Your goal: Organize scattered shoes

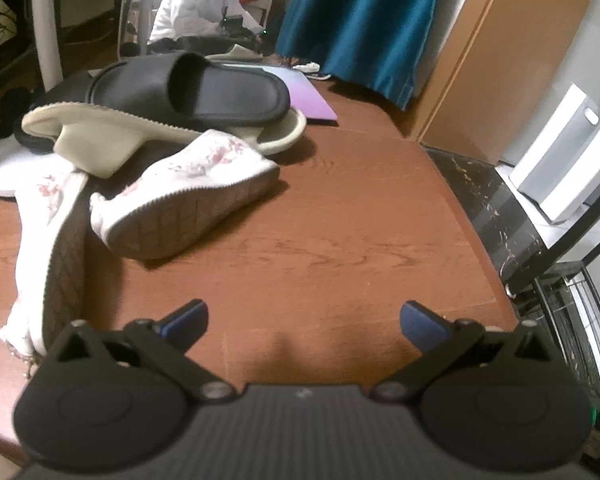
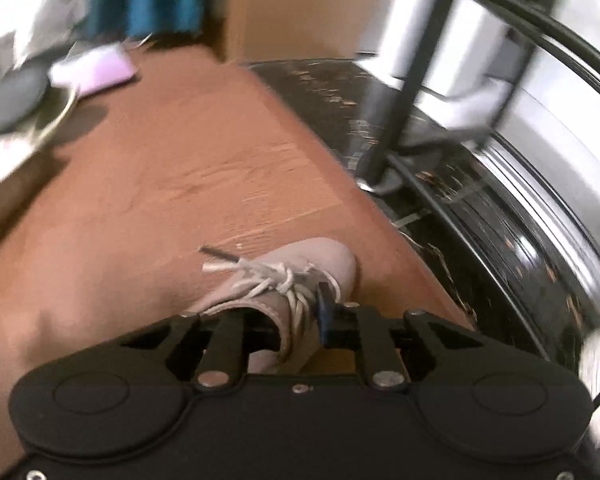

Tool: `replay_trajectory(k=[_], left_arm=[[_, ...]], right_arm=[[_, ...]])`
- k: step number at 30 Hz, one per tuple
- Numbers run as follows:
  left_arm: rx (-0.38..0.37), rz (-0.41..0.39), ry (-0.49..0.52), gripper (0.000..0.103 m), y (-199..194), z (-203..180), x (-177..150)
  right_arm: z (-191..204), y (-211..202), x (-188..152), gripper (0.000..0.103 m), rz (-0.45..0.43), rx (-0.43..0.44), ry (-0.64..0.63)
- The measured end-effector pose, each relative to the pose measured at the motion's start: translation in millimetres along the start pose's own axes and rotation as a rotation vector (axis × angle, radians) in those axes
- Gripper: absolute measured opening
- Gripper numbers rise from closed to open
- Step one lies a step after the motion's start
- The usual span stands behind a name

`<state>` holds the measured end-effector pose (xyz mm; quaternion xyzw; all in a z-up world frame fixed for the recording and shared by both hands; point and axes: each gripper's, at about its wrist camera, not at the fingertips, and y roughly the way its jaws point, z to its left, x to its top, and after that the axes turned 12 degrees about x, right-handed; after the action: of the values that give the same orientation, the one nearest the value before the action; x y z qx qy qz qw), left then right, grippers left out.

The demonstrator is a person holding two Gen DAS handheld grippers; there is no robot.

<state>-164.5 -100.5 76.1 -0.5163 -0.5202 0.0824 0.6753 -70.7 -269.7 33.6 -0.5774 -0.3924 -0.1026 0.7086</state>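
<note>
A heap of shoes lies at the left of the wooden floor [image 1: 340, 220]: a black slide [image 1: 204, 92] rests on a cream slide [image 1: 100, 136], and in front of them two white slippers with pink flowers, one tipped on its side [image 1: 188, 196], the other [image 1: 48, 256] nearer the left edge. My left gripper [image 1: 304, 320] is open above bare floor, right of that heap. In the blurred right wrist view my right gripper [image 2: 300, 312] is shut on the collar of a beige lace-up shoe [image 2: 316, 264], held over the floor's right edge.
A purple flat pad [image 1: 300, 92] lies behind the heap. A person in a white top sits at the back left, beside a teal curtain [image 1: 360, 20]. A dark marble strip [image 2: 440, 184], black metal rack legs [image 2: 400, 92] and a white appliance [image 1: 572, 160] line the right side.
</note>
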Motion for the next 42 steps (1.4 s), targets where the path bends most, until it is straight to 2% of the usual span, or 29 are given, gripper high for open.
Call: replay_trajectory(k=[9, 12, 15, 19, 21, 24, 28, 31, 34, 36, 38, 40, 42], left_arm=[[-0.019, -0.067, 0.081, 0.102, -15.9, -2.2, 5.0], [-0.035, -0.104, 0.154, 0.102, -27.0, -5.1, 5.7], [-0.062, -0.105, 0.262, 0.102, -43.2, -26.3, 6.2], [-0.179, -0.033, 0.183, 0.102, -67.7, -31.5, -3.8], [-0.228, -0.019, 0.191, 0.102, -79.6, -37.2, -17.0], [-0.275, -0.02, 0.255, 0.102, -97.9, -49.8, -39.9], [-0.283, -0.022, 0.321, 0.102, -111.7, -53.1, -67.4], [-0.276, -0.033, 0.318, 0.102, -115.7, -51.7, -81.7], [-0.273, -0.104, 0.355, 0.102, -122.3, -55.4, -90.8], [-0.275, -0.126, 0.37, 0.102, -128.6, -54.5, -97.9], [-0.289, -0.127, 0.377, 0.102, -131.2, -50.1, -101.2], [-0.284, -0.118, 0.372, 0.102, -128.9, -50.1, -100.3], [-0.274, -0.111, 0.369, 0.102, -131.2, -52.1, -102.7]], right_arm=[[-44.3, -141.3, -37.7, 0.015, -0.325, -0.101, 0.298], [-54.2, -217.8, -73.3, 0.015, -0.451, -0.185, 0.363], [-63.9, -277.3, -112.3, 0.015, -0.48, -0.299, 0.393], [-70.7, -334.2, -170.7, 0.015, -0.405, -0.428, 0.424], [-79.6, -334.5, -191.3, 0.015, -0.377, -0.46, 0.484], [-96.8, -322.0, -216.4, 0.015, -0.349, -0.492, 0.599], [-119.8, -305.4, -249.9, 0.015, -0.31, -0.532, 0.752], [-137.1, -293.0, -275.1, 0.015, -0.28, -0.561, 0.867], [-154.3, -280.6, -300.2, 0.016, -0.248, -0.59, 0.981], [-165.9, -272.3, -316.9, 0.022, -0.226, -0.608, 1.058], [-174.8, -266.6, -329.4, 0.044, -0.201, -0.603, 1.115], [-171.8, -275.2, -324.2, 0.049, -0.173, -0.501, 1.088], [-162.9, -294.7, -317.6, 0.063, -0.173, -0.424, 1.039]])
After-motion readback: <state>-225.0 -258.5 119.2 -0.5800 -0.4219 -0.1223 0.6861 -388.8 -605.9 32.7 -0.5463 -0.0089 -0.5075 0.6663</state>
